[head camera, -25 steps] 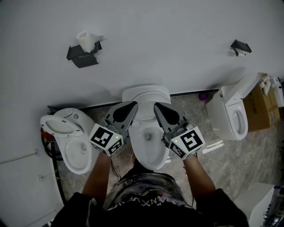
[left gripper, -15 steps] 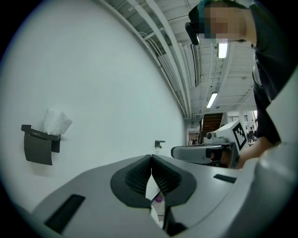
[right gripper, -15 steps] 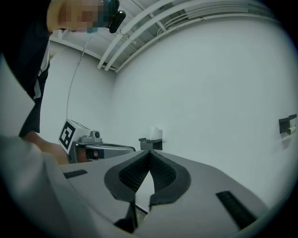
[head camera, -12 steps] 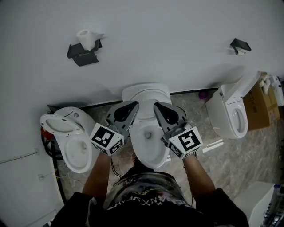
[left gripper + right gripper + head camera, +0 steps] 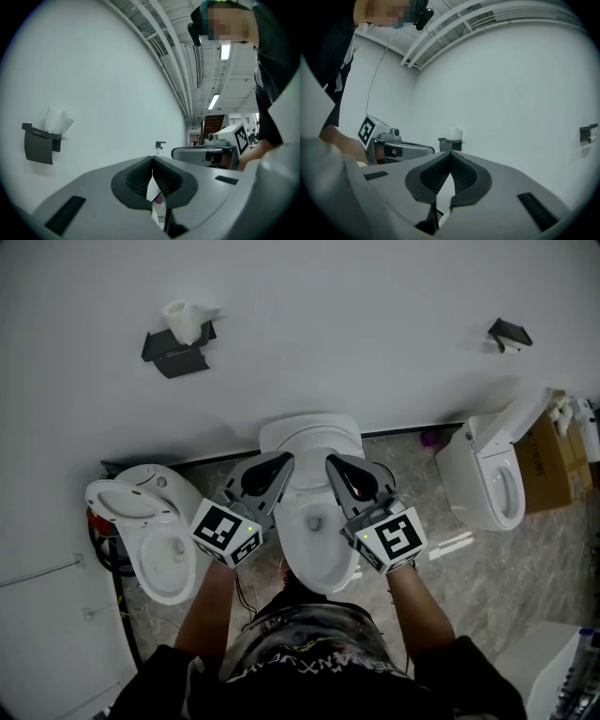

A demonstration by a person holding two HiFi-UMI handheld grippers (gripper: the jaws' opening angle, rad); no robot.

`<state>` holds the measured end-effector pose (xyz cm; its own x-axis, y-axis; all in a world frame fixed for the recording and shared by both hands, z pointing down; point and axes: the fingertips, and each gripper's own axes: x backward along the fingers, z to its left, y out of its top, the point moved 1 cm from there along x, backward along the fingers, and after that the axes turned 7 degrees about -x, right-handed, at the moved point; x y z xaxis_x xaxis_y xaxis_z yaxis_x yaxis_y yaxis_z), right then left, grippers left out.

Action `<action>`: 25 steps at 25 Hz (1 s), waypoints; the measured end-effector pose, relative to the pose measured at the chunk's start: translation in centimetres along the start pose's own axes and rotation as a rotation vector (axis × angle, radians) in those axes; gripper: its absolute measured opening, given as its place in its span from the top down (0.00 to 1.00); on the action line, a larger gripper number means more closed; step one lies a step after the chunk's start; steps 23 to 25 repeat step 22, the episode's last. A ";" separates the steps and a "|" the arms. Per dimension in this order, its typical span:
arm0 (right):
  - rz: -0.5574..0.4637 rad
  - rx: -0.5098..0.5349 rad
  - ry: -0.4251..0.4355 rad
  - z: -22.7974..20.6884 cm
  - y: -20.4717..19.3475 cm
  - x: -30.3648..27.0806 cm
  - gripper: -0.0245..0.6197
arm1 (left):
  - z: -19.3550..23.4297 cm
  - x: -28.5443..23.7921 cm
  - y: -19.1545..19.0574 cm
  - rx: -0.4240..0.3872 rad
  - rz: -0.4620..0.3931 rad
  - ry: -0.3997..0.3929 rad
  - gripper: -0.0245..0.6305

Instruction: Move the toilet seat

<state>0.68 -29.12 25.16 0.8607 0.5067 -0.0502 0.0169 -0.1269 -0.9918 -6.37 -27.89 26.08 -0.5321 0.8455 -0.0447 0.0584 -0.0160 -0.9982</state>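
R gripper (image 5: 329,460) drifts slightly inward over the middle toilet (image 5: 314,563); its marker cube (image 5: 389,540) now sits a bit further left. In head view, the far-right toilet (image 5: 492,486) & wall holder (image 5: 510,334) shift up a touch.

Nothing legible is showing up anywhere. The white lettering on the person's shirt (image 5: 292,673) is coming through upside-down and garbled. Cubes on the left gripper (image 5: 284,461) and right gripper (image 5: 331,461) are carrying only black-and-white square codes. The cardboard box (image 5: 553,465) print is showing too small to read.
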 end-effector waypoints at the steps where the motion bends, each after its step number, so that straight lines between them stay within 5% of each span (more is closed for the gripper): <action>1: 0.017 -0.001 0.002 0.0 -0.3 0.1 0.96 | 0.0 0.0 0.0 -0.002 0.000 -0.001 0.93; 5: 0.072 -0.004 -0.010 -0.3 -0.7 0.0 0.96 | 0.3 -0.2 0.1 -0.005 -0.002 -0.007 0.93; 14: -0.009 0.016 -0.008 -0.5 1.4 -1.2 0.96 | 1.0 -0.5 1.1 -0.021 -0.011 -0.019 0.93; 25: 0.020 0.002 0.010 -0.5 0.5 -1.8 0.96 | 1.7 -0.5 0.7 -0.026 -0.008 -0.016 0.93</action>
